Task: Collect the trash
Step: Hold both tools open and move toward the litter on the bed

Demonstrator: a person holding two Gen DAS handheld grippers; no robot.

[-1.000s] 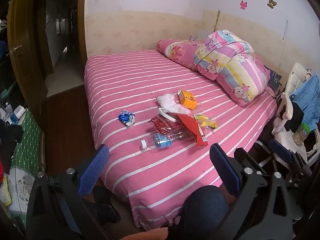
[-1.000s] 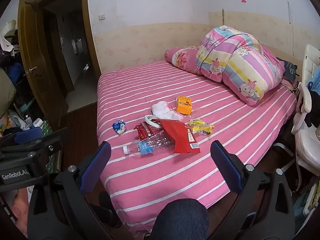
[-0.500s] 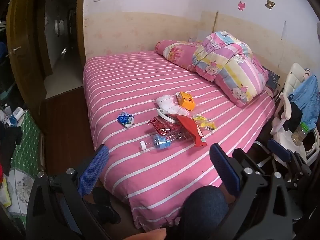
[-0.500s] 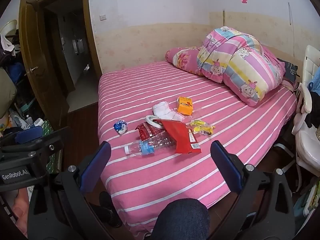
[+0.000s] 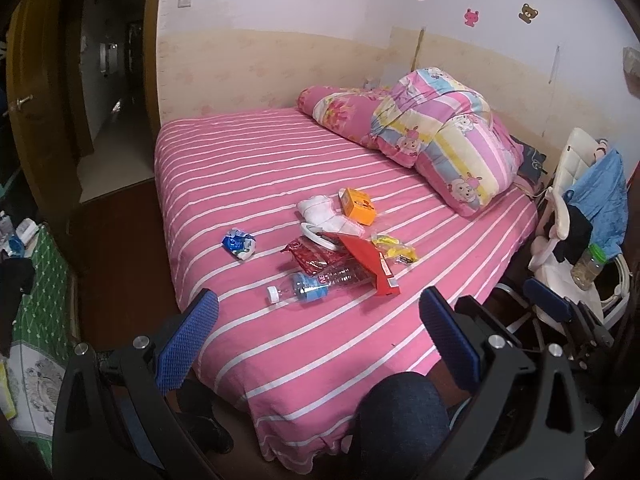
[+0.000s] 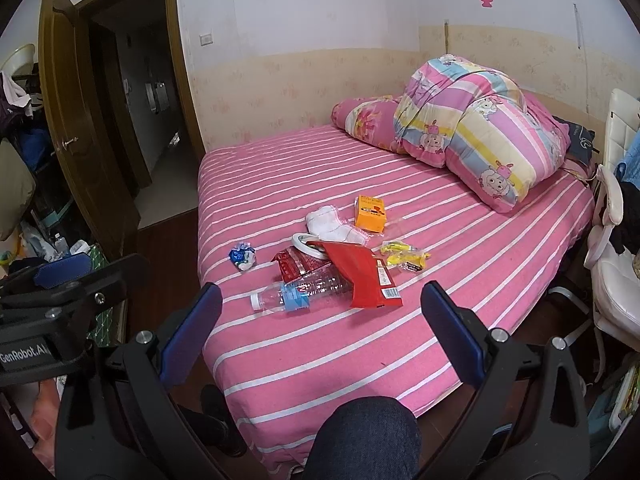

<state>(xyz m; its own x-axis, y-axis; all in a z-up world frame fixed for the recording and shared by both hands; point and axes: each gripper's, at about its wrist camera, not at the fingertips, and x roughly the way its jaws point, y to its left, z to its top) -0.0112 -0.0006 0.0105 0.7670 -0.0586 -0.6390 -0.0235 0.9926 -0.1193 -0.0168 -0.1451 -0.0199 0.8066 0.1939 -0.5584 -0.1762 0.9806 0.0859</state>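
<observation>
Pink-striped bed carries the trash in one loose pile, so you hold each hand-held gripper, left and right, wide and empty, lined up on the plastic bottle nearest you.

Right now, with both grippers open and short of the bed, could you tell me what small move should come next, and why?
Probably ease the right gripper forward and down toward the plastic bottle: it is the nearest piece of litter on the bed, lying almost between the open fingers, and nothing is held yet.
</observation>
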